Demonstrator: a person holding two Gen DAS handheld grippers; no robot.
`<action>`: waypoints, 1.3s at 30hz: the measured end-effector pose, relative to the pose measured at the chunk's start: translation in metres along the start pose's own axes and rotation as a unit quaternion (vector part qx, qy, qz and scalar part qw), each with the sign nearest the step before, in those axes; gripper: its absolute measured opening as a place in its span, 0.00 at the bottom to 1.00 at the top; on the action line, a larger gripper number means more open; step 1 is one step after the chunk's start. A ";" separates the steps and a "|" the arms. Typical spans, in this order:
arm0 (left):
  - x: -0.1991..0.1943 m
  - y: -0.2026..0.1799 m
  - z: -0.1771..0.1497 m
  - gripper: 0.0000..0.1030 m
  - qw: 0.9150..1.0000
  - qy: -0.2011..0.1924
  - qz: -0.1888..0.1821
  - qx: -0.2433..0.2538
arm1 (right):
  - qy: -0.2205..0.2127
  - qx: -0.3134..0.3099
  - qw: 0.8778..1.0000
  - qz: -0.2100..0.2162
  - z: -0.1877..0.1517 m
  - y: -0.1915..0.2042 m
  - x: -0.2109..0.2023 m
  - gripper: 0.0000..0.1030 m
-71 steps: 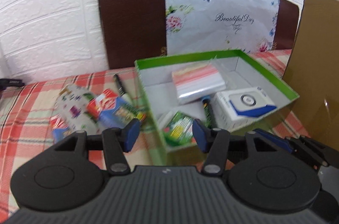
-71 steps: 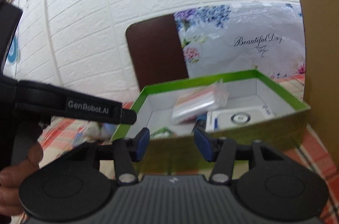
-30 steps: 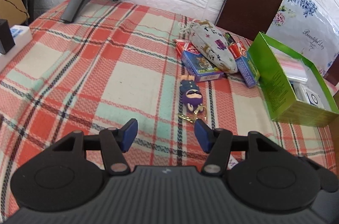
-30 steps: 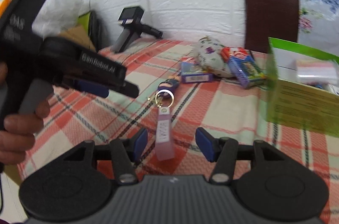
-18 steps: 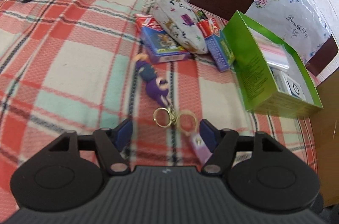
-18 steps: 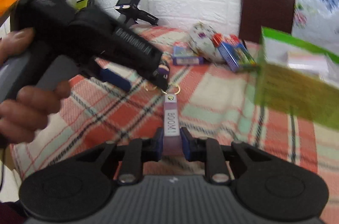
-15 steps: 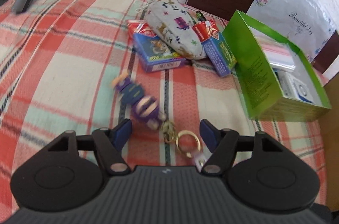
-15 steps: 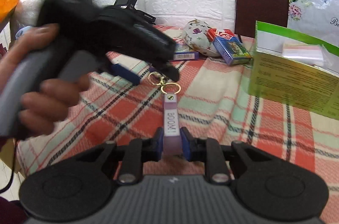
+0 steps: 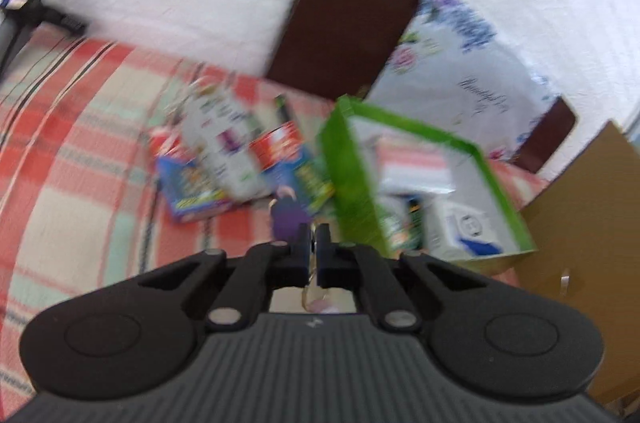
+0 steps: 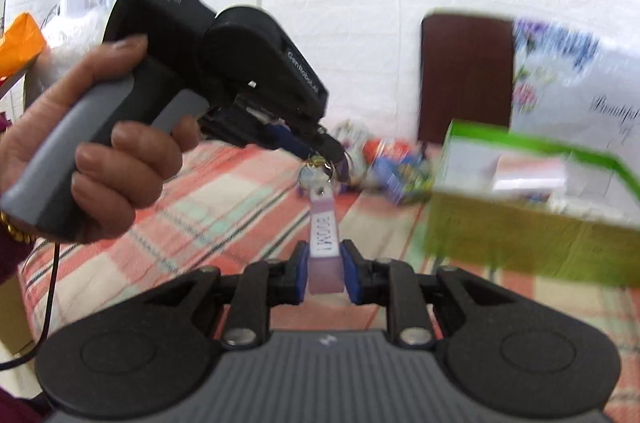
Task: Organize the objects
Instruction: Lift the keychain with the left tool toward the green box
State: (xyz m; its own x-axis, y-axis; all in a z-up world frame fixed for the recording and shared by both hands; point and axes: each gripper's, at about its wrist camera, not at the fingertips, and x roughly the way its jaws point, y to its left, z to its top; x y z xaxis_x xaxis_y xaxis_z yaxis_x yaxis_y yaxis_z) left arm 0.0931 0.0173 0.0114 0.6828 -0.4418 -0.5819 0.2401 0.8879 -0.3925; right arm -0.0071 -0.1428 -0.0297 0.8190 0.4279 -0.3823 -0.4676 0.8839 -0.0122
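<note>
1. The pink tag (image 10: 325, 250) of a keychain is clamped between the blue pads (image 10: 347, 273) of the right gripper (image 10: 324, 275); the tag is held raised above the checked tablecloth (image 10: 224, 207).
2. The key rings (image 10: 318, 172) at the far end of the tag are pinched by the tips of the left gripper (image 10: 328, 147), which is held in a hand (image 10: 100, 147) at the left of the right wrist view.
3. In the left wrist view the left gripper (image 9: 313, 249) is seen with its fingers drawn together, only a narrow slit being left between them; a purple figure (image 9: 289, 213) hangs just beyond the tips, and a ring is glimpsed below them. Exactly what is pinched cannot be told from this view because of blur.
4. A green box (image 9: 352, 179) with its top open is seen just to the right of the purple figure, its near left wall standing close to the gripper tips. Packets and a white carton (image 9: 464, 227) are lying inside.
5. To the left of the green box a patterned pouch (image 9: 224, 147) is lying on blue and red card packs (image 9: 188, 191), touching them.
6. Left of that cluster, bare tablecloth (image 9: 80, 151) is seen reaching to the table's left side.
7. A cardboard sheet (image 9: 580, 223) stands close against the right side of the green box, and a dark chair back (image 9: 344, 19) stands behind it by the white wall.
</note>
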 end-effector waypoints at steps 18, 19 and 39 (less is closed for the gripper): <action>0.041 -0.030 -0.013 0.34 0.995 0.071 0.032 0.057 | 0.067 -0.006 0.997 -0.023 -0.004 -0.074 -0.002 0.49; 0.045 -0.021 -0.018 0.34 0.995 0.088 0.037 0.040 | 0.075 -0.014 0.997 -0.017 -0.007 -0.073 0.006 0.49; 0.038 -0.023 -0.024 0.34 0.993 0.111 -0.035 -0.014 | 0.018 -0.023 0.999 0.020 0.014 -0.040 0.015 0.07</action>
State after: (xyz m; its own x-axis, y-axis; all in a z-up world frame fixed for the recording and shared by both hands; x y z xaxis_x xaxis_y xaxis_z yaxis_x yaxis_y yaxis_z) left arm 0.0971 -0.0233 -0.0187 0.4950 -0.5221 -0.6946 0.2602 0.8517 -0.4548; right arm 0.0282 -0.1697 -0.0222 0.7872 0.4554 -0.4159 -0.5157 0.8559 -0.0388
